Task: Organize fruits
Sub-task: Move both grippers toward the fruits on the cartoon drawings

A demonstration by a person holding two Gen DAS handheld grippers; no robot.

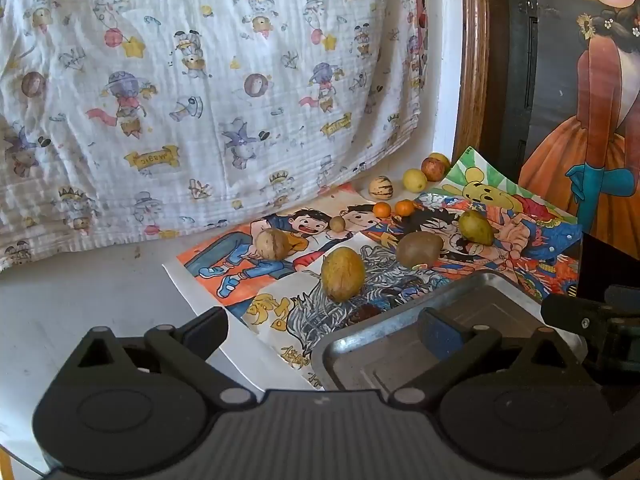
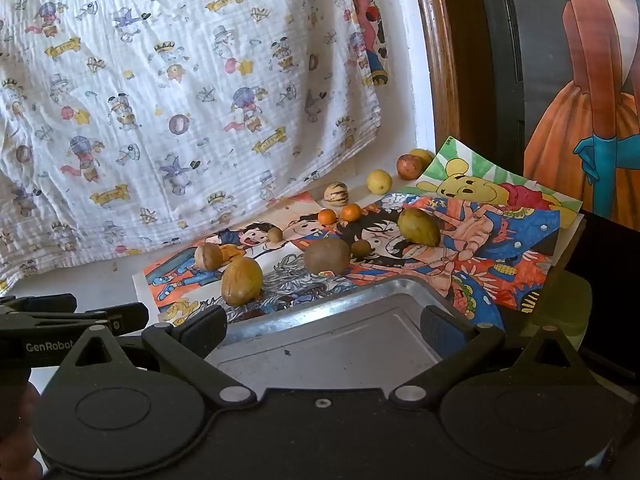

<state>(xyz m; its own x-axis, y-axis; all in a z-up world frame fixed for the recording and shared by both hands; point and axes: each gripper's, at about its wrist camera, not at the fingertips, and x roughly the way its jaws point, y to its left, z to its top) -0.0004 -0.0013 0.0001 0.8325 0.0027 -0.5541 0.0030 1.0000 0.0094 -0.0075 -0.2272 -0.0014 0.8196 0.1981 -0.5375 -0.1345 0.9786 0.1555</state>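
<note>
Item: fruits, loose, none yet in the metal tray (image 2: 320, 354), which sits empty nearest the cameras on the worktop (image 1: 80, 300); both grippers hover at its near edge.

Left gripper (image 1: 324, 320): fingers spread wide, holding nothing. Right gripper (image 2: 324, 322): fingers likewise wide apart and empty, above the tray floor.

Stock on the colouring sheets (image 2: 500, 248): yellow-brown oval fruit (image 2: 242, 280) just beyond the tray's rim; kiwi (image 2: 327, 256); green pear (image 2: 418, 227); walnut-like round (image 2: 208, 256); two small oranges (image 2: 339, 215); striped melon (image 2: 336, 193), lemon (image 2: 379, 181) and reddish fruit (image 2: 409, 166) farther back, by the patterned cloth (image 2: 180, 100).

Hazards, judged: round fruit may roll on the curled, slick paper if nudged; too hard a squeeze could bruise soft skins; the two grippers, close together, could collide.
</note>
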